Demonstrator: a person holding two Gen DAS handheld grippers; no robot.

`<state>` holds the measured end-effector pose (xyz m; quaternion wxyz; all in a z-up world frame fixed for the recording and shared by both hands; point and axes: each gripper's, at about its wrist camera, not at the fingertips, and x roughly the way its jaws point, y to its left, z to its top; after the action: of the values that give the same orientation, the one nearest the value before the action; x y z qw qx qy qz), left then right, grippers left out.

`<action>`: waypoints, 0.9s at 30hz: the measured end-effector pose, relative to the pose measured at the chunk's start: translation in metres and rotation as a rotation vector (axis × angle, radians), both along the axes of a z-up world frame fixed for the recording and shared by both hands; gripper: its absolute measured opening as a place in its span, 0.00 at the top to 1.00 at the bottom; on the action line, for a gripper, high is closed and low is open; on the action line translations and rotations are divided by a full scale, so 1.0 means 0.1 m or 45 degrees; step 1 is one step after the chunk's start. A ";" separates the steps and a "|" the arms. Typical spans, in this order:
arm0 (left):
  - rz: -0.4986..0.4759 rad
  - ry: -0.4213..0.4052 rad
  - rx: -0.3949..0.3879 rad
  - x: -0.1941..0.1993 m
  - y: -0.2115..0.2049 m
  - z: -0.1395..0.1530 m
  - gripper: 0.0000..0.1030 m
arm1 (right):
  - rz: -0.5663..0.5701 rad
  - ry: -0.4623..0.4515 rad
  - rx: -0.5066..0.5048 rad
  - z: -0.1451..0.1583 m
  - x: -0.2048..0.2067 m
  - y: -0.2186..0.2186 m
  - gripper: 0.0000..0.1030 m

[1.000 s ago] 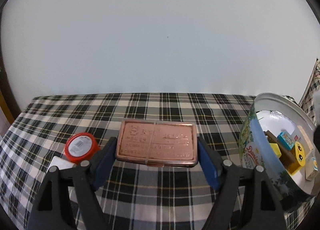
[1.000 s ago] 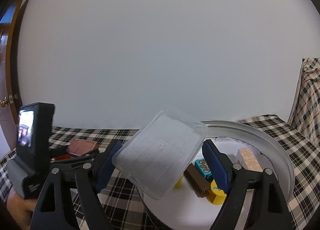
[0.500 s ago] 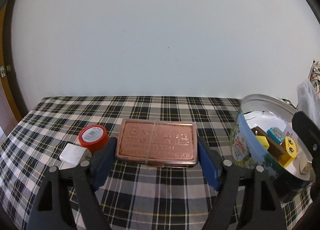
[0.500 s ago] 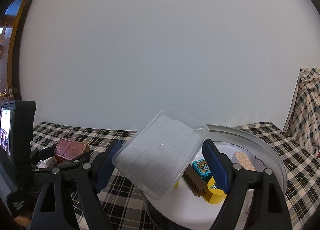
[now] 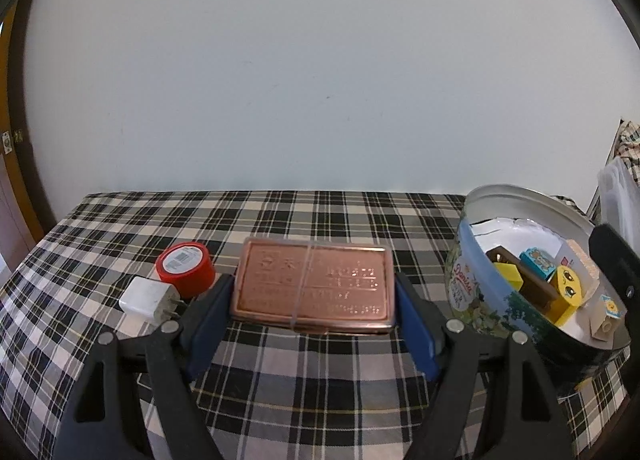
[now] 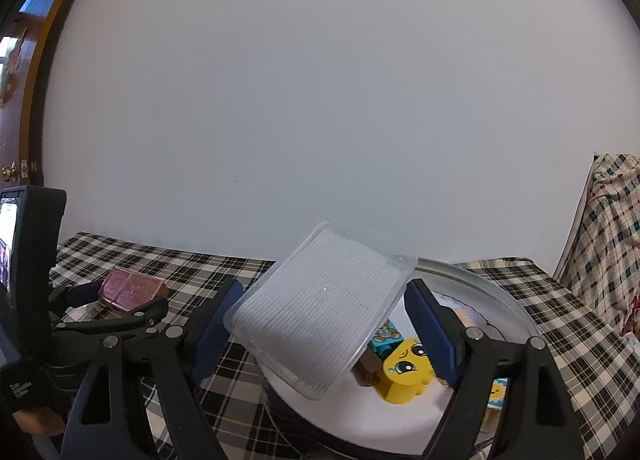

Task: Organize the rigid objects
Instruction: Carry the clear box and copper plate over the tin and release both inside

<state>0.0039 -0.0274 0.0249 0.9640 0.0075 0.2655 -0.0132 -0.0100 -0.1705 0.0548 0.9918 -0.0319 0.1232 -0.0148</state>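
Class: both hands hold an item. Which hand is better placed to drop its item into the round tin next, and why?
Right. The right gripper holds the clear plastic box directly over the round tin. The left gripper holds the copper tin beside it, over the cloth.

1. A black, white and tan plaid tablecloth (image 5: 132,216) covers the table and runs back to the wall.
2. A plain white wall (image 5: 320,80) fills the background in both views.
3. A brown wooden door (image 6: 18,72) with a brass knob (image 6: 9,171) stands at the far left.
4. More plaid fabric (image 6: 604,220) hangs draped at the right edge.
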 end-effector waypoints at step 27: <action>-0.016 -0.135 0.022 -0.29 -0.27 0.25 0.25 | -0.080 -0.065 0.026 0.07 -0.12 -0.47 0.18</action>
<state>-0.0253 -0.0542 0.0496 0.9765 0.0182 0.2143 -0.0166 -0.0215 -0.2179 0.0615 0.9939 -0.0177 0.0988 -0.0456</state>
